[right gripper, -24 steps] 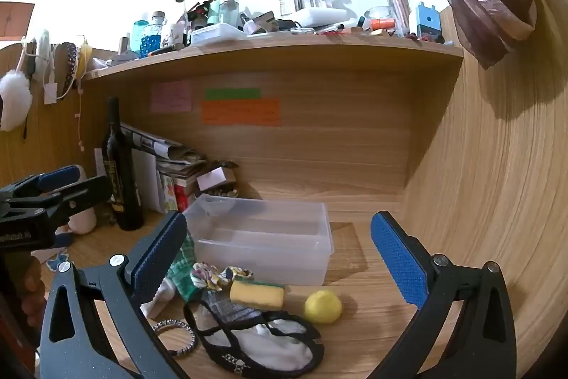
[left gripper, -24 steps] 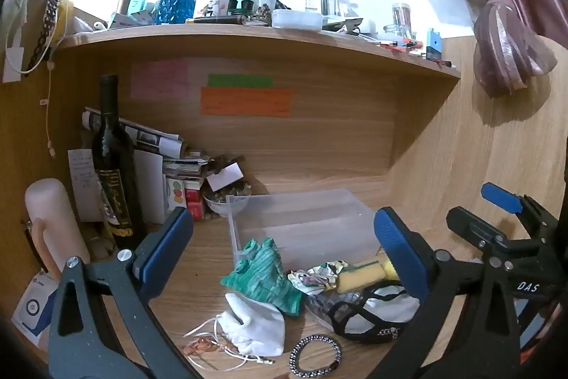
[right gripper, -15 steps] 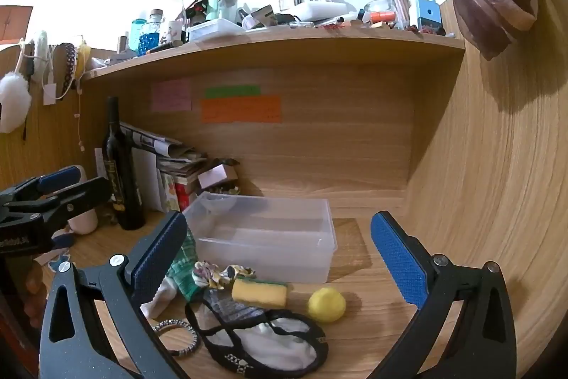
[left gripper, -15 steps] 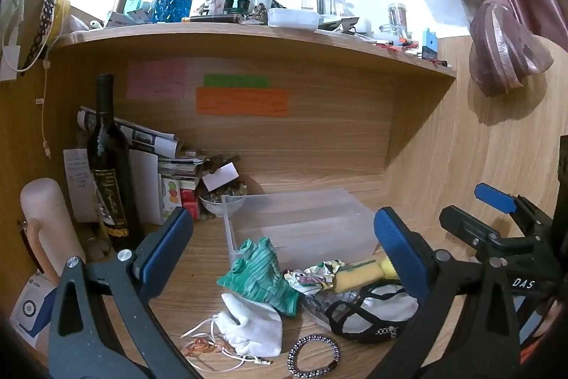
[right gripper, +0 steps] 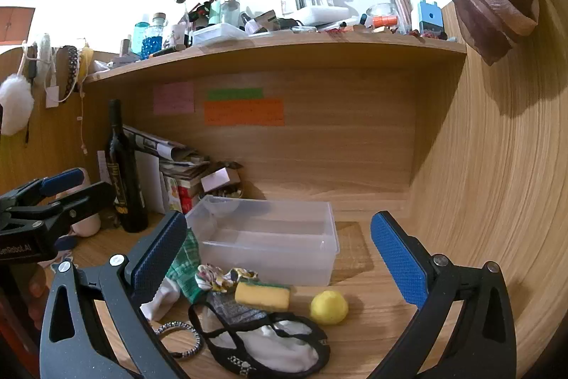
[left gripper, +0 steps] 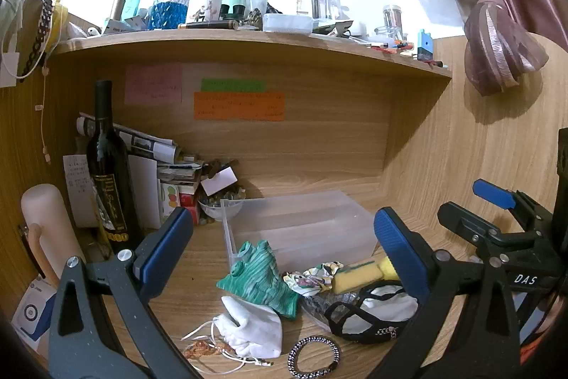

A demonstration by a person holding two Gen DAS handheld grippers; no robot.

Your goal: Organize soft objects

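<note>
A clear plastic bin stands empty on the wooden desk. In front of it lie a green striped cloth, a white pouch, a patterned scrunchie, a yellow sponge, a yellow ball, a black-and-white garment and a braided bracelet. My left gripper is open and empty above the pile. My right gripper is open and empty, hovering before the bin.
A dark wine bottle, stacked papers and boxes and a small bowl stand at the back left. A pale pink cylinder is at far left. The upper shelf holds several bottles. A wooden wall closes the right.
Both grippers have drifted slightly; the view shifts a little and the pile sits marginally lower. Nothing was grasped or moved.
</note>
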